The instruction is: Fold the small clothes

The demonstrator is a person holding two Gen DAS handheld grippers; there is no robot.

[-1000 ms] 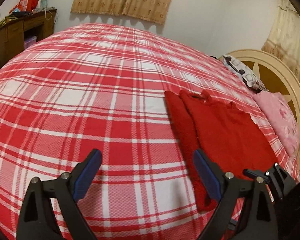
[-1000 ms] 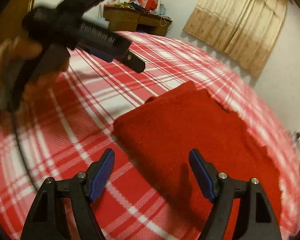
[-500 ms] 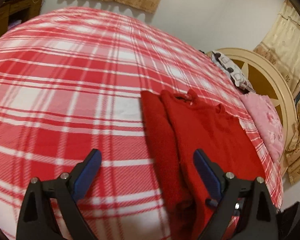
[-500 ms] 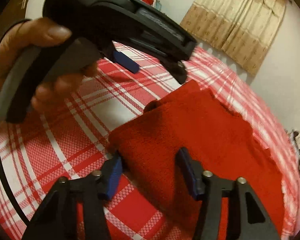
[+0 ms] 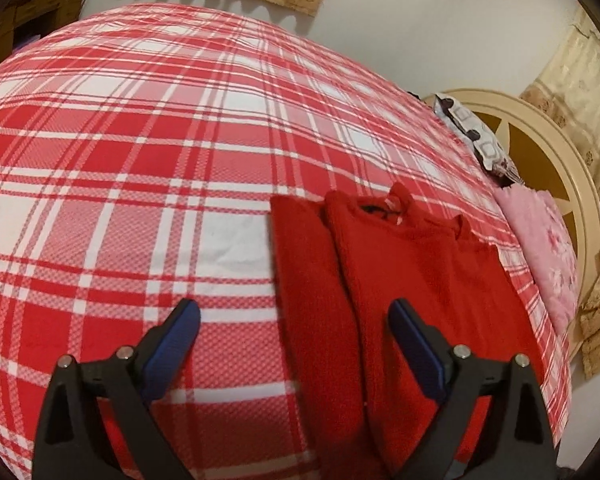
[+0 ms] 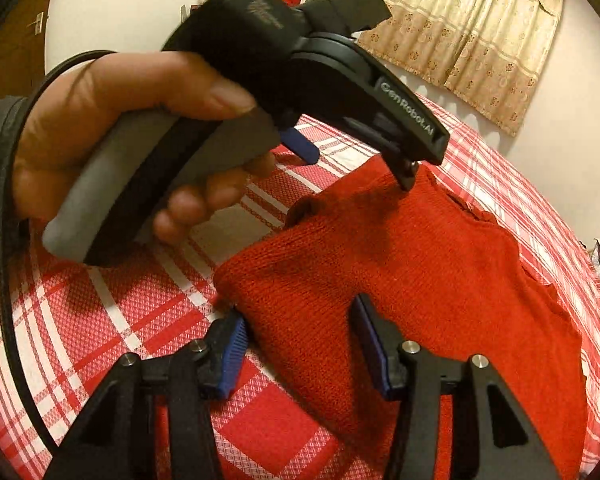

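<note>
Right tongs [image 6: 298,344] are shown narrowed about the near corner of the red sweater [image 6: 420,272], which lies flat on the plaid bed [image 5: 140,160], though whether cloth is actually pinched cannot be told; left tongs [image 5: 296,332] are held wide above its folded sleeve edge, presumably so both corners can be lifted together. Pillows [image 5: 540,248] by the headboard [image 5: 572,184] are well apart, and nothing is seen to obstruct the fold.

Red knitted sweater [image 5: 400,280] at lower right of the left wrist view, on a red-and-white plaid bedspread [image 5: 140,160]. Pink floral pillow [image 5: 548,248] at right edge; beige patterned curtain [image 6: 472,28] at upper right of the right wrist view. Gripper pads [image 6: 232,344] blue.
</note>
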